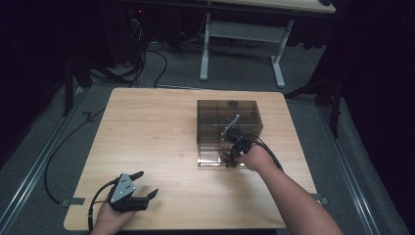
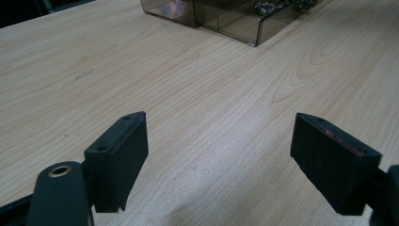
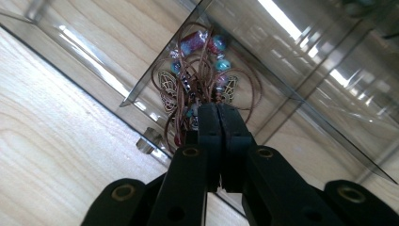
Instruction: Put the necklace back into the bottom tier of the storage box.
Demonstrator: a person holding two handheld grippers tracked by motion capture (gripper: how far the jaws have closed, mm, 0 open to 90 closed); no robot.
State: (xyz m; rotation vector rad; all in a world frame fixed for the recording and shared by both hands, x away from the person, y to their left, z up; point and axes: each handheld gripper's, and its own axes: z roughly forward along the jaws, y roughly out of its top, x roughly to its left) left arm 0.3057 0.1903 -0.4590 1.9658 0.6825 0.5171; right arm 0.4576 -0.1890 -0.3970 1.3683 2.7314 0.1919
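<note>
One item: beaded cord necklace [image 3: 200,70], light, floppy, tangly
Grip spot: we take cords, not beads
Right claw [image 3: 217,115]: clenched on cords
Left claw [image 2: 221,155]: released, over tabletop [image 2: 211,94]

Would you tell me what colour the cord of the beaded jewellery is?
Brown cord, clearest in the right gripper view.

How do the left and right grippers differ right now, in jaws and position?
The left gripper has its jaws wide apart with nothing between them; the right gripper has its jaws pressed together on the cords of a beaded necklace. The left gripper sits over bare table near the front edge; the right gripper reaches into the smoked clear organizer box. Both have black jaws and are hand-held.
</note>
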